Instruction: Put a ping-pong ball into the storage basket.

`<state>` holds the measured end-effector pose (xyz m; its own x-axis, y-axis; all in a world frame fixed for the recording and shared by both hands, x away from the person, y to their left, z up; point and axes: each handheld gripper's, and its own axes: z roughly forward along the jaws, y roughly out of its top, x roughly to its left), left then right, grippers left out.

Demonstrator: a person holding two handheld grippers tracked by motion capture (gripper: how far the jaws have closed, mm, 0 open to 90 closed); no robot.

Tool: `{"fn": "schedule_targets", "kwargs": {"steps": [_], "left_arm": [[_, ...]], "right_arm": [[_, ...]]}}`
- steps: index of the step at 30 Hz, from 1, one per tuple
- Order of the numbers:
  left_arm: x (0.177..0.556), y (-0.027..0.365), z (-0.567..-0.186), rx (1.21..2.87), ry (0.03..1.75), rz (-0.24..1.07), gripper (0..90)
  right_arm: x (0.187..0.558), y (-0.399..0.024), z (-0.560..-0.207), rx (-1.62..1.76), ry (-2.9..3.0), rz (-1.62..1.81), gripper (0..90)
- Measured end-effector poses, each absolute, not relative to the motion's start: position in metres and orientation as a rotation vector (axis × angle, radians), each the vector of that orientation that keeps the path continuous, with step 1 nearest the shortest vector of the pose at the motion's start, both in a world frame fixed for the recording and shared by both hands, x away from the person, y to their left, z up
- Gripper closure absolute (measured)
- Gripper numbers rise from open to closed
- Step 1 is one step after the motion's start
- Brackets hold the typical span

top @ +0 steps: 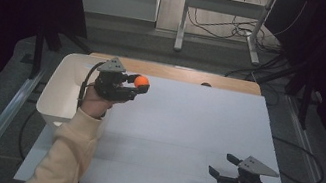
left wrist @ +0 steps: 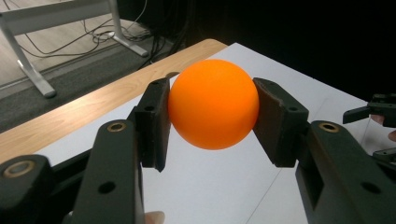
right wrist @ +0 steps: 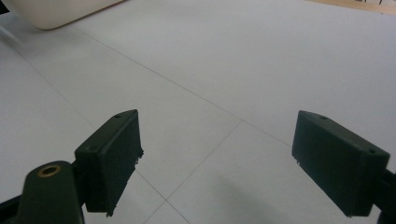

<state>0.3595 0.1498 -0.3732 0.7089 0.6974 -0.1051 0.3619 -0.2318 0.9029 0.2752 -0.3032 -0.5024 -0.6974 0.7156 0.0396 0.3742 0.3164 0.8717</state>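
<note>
An orange ball is clamped between the two black pads of my left gripper, held in the air above the white table's far left, just right of the white bin. Both pads press on the ball's sides. My right gripper rests low near the table's front right corner, its jaws wide apart with bare table between them. The right gripper also appears far off in the left gripper view.
The white bin stands at the table's left edge. A wooden strip runs along the far edge. Beyond it are metal table legs and floor cables.
</note>
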Motion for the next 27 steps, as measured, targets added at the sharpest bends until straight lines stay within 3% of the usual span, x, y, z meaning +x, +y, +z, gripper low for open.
{"fn": "schedule_targets", "kwargs": {"steps": [27], "left_arm": [[0.362,0.182,-0.371,1.785,0.924,0.453,49.9]], "right_arm": [[0.275,-0.303,-0.502,0.972,2.234,1.331,16.1]]}}
